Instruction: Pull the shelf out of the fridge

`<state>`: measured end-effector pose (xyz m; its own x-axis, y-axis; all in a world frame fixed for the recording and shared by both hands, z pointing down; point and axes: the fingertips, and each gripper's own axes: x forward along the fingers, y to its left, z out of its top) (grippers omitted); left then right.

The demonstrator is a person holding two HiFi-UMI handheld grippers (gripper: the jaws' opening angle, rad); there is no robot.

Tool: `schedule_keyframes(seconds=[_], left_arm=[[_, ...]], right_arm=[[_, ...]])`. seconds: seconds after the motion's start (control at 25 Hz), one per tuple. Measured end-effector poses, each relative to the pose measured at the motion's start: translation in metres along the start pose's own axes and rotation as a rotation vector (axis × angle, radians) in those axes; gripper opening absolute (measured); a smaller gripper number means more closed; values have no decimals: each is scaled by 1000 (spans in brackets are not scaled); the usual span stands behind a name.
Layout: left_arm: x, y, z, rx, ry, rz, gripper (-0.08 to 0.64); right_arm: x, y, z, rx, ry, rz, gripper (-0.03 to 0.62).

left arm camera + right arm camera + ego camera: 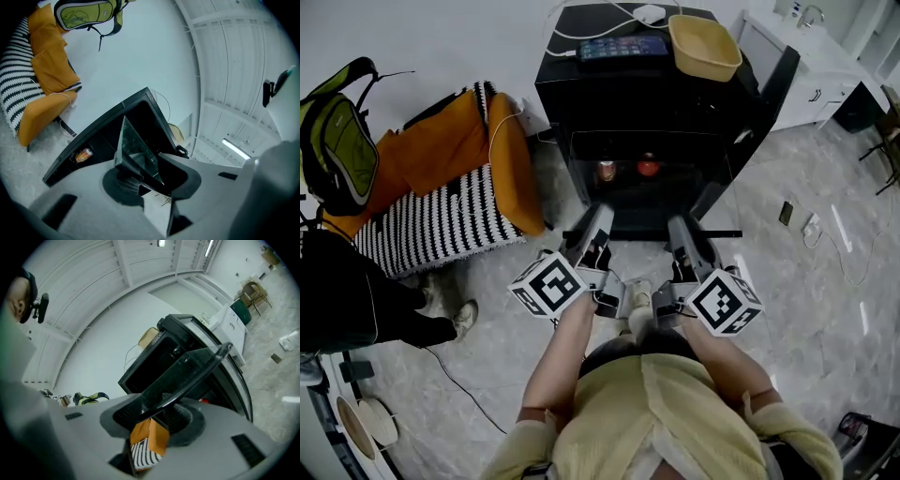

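A black mini fridge [647,103] stands open in front of me, its door [764,94] swung to the right. The see-through glass shelf [637,234] with a dark edge strip hangs level just outside the opening, between both grippers. My left gripper [598,225] is shut on the shelf's left side, and its own view shows the pane [136,150] wedged between the pads of the left gripper [140,180]. My right gripper [681,232] is shut on the right side. There the shelf [187,369] runs across the right gripper [154,416].
Inside the fridge sit a can [607,171] and a red thing [648,166]. On top lie a phone [622,47], a yellow basin [703,45] and a white charger [649,13]. An orange chair [459,187] and a backpack [342,141] stand left; a person's legs [366,300] are nearby.
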<state>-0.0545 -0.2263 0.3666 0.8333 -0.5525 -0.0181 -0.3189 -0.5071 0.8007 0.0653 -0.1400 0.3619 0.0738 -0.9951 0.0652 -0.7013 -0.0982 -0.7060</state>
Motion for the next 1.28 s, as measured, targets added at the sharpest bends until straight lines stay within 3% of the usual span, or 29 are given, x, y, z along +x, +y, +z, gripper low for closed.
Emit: schedule_keyframes(seconds=[1.28], left_arm=[[-58, -23, -3, 11, -3, 31, 107]], right_arm=[[-40, 36, -13, -7, 81, 68, 149]])
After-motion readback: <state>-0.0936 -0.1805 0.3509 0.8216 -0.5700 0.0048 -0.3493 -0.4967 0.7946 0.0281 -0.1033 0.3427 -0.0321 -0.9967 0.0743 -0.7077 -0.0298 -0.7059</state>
